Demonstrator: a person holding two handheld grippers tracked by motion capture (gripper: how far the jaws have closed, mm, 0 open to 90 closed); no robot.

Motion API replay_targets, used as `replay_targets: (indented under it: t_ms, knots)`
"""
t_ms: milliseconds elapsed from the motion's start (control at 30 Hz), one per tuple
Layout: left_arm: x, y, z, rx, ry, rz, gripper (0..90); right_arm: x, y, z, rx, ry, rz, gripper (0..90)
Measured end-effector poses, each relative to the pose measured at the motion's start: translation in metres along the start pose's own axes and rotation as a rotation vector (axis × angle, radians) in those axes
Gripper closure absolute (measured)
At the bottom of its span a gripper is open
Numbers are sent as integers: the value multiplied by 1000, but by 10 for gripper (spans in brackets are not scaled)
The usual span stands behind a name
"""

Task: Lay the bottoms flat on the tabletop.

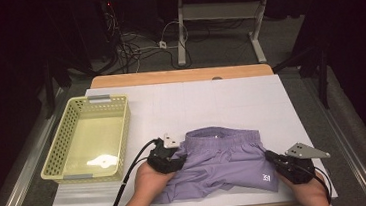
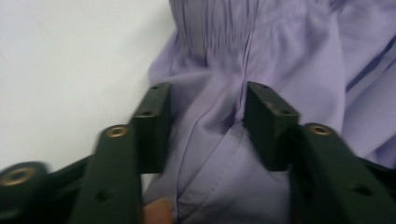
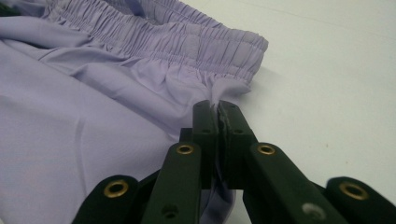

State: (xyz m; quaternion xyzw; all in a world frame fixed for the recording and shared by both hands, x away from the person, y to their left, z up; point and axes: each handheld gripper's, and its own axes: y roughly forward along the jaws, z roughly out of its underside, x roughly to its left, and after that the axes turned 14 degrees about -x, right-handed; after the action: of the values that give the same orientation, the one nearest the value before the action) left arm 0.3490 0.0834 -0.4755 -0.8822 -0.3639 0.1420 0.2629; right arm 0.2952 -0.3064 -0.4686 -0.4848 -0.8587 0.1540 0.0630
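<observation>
A pair of lilac shorts (image 1: pixel 223 159) lies spread on the white table (image 1: pixel 221 104), toward six o'clock, waistband at twelve. The right claw (image 3: pixel 217 116) is pressed together on the fabric's side edge just below the elastic waistband, at the shorts' four o'clock. The left claw (image 2: pixel 205 126) stands spread over a fold of cloth at their nine o'clock. A yellow-green basket (image 1: pixel 123 133) sits well apart at nine o'clock.
</observation>
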Motion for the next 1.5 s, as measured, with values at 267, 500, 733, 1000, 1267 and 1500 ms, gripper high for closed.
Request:
replay_targets:
  t_ms: [267, 500, 733, 1000, 1267, 1500]
  knots:
    - [0, -4, 10, -47, 33, 42, 827, 1, 0, 3, 6, -3, -3, 877]
    - [10, -36, -2, -171, 18, 44, 848, 8, -11, -7, -22, -45, 10, 883]
    - [5, -61, -26, -237, 79, 31, 848, 13, -23, -35, -81, -91, 19, 883]
    - [7, -45, -44, -248, 83, 43, 847, -4, -14, -68, -123, -81, 29, 883]
    - [44, 9, -50, -171, -29, -32, 847, -24, 87, -62, 49, -66, 29, 883]
    - [68, -26, -116, -410, -11, -167, 821, -32, 93, -145, -187, -89, 124, 822]
